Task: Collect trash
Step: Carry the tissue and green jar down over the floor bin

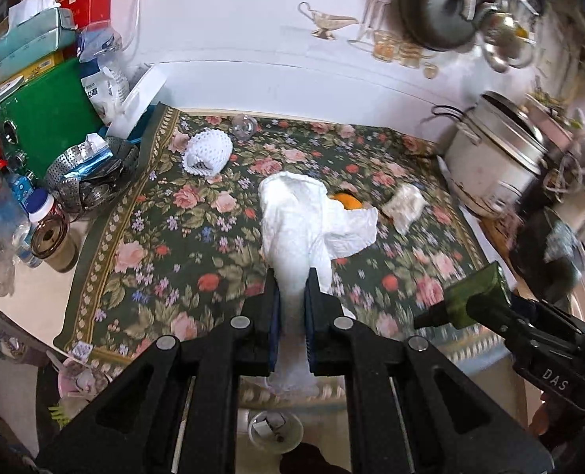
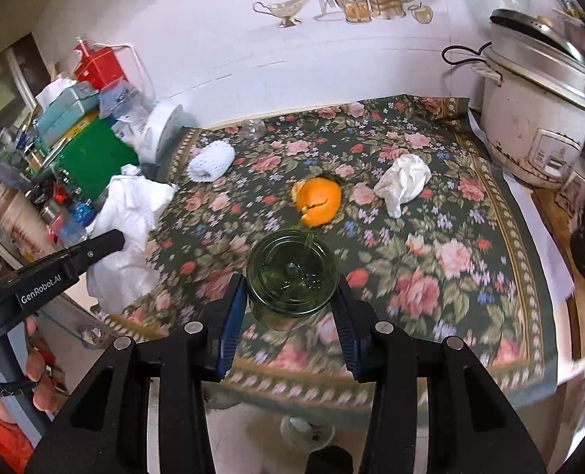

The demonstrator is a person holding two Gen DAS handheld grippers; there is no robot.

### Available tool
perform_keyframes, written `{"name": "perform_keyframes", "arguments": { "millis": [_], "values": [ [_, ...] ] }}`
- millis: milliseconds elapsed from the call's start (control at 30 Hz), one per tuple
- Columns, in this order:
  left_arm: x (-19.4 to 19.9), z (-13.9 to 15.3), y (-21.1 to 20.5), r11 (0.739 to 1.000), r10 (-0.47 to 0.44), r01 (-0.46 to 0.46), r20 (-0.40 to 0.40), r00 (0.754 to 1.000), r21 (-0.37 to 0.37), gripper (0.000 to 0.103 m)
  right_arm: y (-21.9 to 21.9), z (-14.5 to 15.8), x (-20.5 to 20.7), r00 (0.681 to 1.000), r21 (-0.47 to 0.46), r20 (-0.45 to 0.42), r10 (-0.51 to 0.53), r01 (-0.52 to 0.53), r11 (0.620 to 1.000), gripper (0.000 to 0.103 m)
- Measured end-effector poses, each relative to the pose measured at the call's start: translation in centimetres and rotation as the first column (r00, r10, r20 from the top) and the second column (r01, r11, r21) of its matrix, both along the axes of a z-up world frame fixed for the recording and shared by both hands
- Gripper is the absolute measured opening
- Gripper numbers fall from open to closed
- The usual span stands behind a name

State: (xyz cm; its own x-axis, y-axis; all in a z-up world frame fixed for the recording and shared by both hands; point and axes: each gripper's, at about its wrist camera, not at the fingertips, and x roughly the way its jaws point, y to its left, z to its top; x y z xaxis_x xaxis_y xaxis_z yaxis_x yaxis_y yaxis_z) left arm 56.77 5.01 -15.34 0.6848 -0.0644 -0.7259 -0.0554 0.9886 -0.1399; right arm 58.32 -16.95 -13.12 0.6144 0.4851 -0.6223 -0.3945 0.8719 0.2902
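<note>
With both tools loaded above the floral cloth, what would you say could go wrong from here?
1. The left tool pinches only a narrow neck of the white paper towel; the loose bulk hangs free and might snag or slip out.
2. The right tool holds the green glass bottle by its smooth round sides, so it could slide and drop.
3. The orange peel and the crumpled tissue still lie on the cloth and could be missed.

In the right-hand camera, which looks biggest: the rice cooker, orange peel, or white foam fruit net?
Largest to smallest:
1. rice cooker
2. orange peel
3. foam fruit net
The last two look nearly alike, so that order is unsure.
</note>
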Motion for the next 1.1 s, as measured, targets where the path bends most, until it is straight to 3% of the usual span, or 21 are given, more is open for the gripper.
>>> {"name": "perform_keyframes", "arguments": {
  "millis": [167,433,767,967,1100],
  "values": [
    [-5.0,-1.1,1.4,0.999,-0.046,0.046,-0.023,0.999,0.005,0.01,2.2,-1.5,-4.9,0.999,0.007,-0.022,-0.037,0.037,0.999,0.04],
    [-13.5,-6.2,3.3,0.989,-0.14,0.143,-0.104,0.985,0.029,0.01,5.4,-6.2,-12.7,0.993,0.001,-0.095,-0.073,0.073,0.997,0.04],
    [-17.3,-14.5,3.1,0.984,-0.176,0.174,-0.271,0.946,-0.031,0.01,6.5,-13.0,-17.7,0.964,-0.016,-0.24,-0.112,0.112,0.994,0.04],
    [-16.9,-22.3,2.2,0.986,-0.167,0.156,-0.378,0.911,-0.061,0.01,6.8,-17.9,-17.8,0.943,-0.054,-0.313,-0.116,0.105,0.993,0.04],
    [-16.4,-28.6,1.4,0.99,-0.143,0.132,-0.421,0.896,-0.055,0.01,6.1,-23.0,-16.6,0.928,-0.081,-0.352,-0.118,0.095,0.992,0.04]
  ]
}}
